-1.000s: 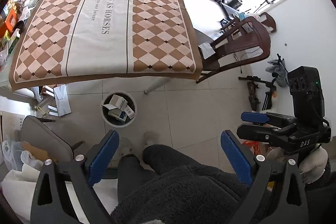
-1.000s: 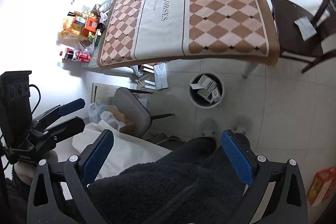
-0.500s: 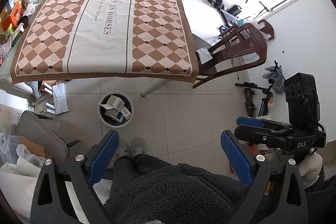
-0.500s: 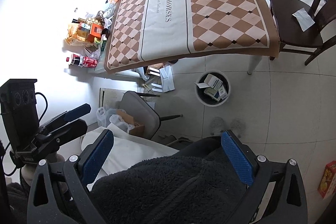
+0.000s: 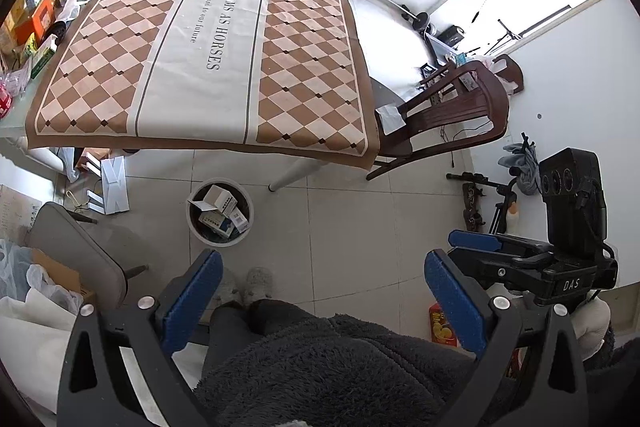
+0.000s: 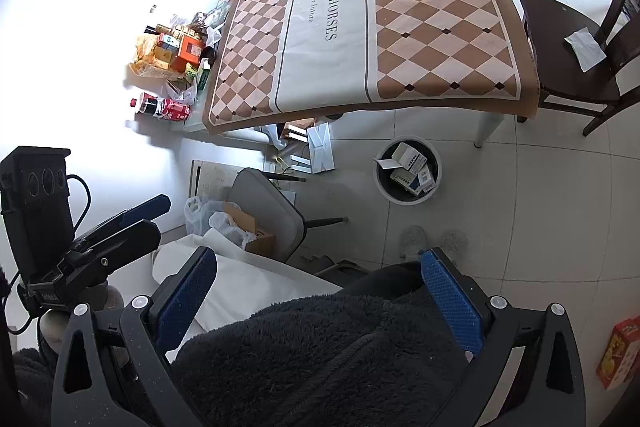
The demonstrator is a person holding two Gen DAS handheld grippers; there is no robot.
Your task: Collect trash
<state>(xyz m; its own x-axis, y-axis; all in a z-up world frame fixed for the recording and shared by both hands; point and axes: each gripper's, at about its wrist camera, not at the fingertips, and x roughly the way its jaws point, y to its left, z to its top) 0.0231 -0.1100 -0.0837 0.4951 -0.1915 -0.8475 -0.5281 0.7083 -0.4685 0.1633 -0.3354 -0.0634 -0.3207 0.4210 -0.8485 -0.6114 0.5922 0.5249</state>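
Both grippers held high over the tiled floor, each spread wide and empty.

The left gripper and right gripper have blue pads fully apart, nothing between them. The waste bin, holding small cardboard boxes, stands on the floor just beside the near edge of the table. A red box lies at far right.

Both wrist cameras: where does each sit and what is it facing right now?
Left wrist: on the open left gripper, held high, looking down at the checkered tablecloth, dark wooden chair; legs, right gripper show.
Right wrist: on the open right gripper, facing down; dark fleece, left gripper show.
Shared: the round white trash bin holding boxes.
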